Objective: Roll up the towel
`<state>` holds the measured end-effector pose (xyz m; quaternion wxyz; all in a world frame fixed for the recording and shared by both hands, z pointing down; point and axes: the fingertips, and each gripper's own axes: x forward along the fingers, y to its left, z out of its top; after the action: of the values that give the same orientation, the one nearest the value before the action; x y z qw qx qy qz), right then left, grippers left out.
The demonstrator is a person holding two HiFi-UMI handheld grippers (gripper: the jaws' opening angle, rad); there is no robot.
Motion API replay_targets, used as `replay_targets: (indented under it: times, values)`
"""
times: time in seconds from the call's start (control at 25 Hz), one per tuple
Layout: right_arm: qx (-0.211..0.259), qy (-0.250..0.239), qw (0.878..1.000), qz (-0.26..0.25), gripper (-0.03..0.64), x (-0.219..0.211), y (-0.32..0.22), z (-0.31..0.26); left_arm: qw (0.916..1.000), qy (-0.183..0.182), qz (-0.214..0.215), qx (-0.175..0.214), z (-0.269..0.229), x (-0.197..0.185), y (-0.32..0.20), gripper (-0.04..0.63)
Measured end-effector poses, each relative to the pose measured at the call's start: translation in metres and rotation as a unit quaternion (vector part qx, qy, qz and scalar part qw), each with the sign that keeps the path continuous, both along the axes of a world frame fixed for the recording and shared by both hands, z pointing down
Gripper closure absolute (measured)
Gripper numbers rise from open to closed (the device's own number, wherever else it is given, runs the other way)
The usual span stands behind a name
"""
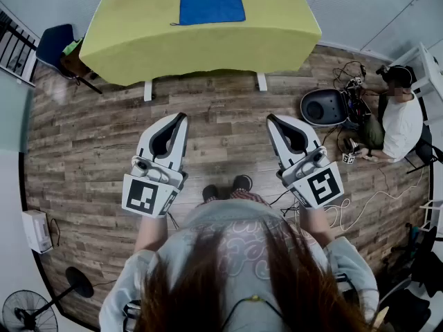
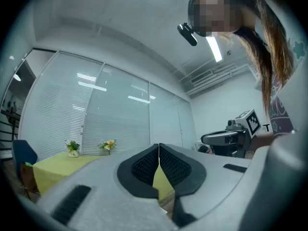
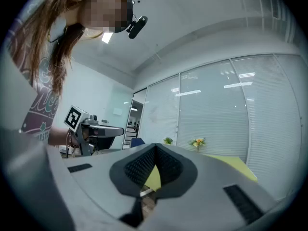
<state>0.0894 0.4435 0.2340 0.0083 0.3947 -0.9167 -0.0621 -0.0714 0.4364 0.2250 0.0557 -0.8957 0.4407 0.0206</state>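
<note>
A blue towel [image 1: 211, 5] lies flat on the yellow-green table [image 1: 138, 40] at the top of the head view. Both grippers hang over the wooden floor, well short of the table. My left gripper [image 1: 181, 116] is shut with nothing in it, its tips meeting [image 2: 159, 146]. My right gripper [image 1: 271, 118] is likewise shut and empty, pads together [image 3: 155, 147]. Each points level toward the table. The towel does not show in either gripper view; only the table's yellow cloth [image 2: 53, 170] [image 3: 231, 165] does.
A person in a white shirt [image 1: 400, 120] sits on the floor at the right beside a round dark device [image 1: 324, 107] and cables. A blue chair [image 1: 57, 43] stands left of the table. Small flower pots [image 2: 73, 147] sit on the table's far end. A fan [image 1: 28, 311] stands bottom left.
</note>
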Motion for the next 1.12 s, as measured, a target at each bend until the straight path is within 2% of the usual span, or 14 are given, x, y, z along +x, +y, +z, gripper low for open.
replay_targets:
  times: [0.52,0.8,0.84,0.92,1.12]
  values:
    - [-0.002,-0.002,1.0,-0.007,0.613,-0.003,-0.01,0.001,1.0,0.006,-0.003,0.002,-0.001,0.0,-0.008,0.581]
    - [0.002,-0.036,0.999,-0.005,0.611,0.003,-0.006,-0.002,0.9999,0.016,-0.002,-0.002,0.0,0.001,-0.004,0.576]
    - [0.002,-0.039,0.999,-0.006,0.596,0.003,-0.004,-0.002,0.9999,0.017,-0.001,-0.003,0.0,0.001,-0.003,0.545]
    - [0.001,-0.048,0.999,-0.007,0.473,0.005,-0.004,-0.003,0.9999,0.016,-0.002,-0.005,0.0,0.001,-0.003,0.413]
    - [0.017,-0.08,0.995,0.052,0.257,0.021,-0.007,-0.007,0.9997,0.018,-0.017,0.0,0.001,-0.011,-0.001,0.338]
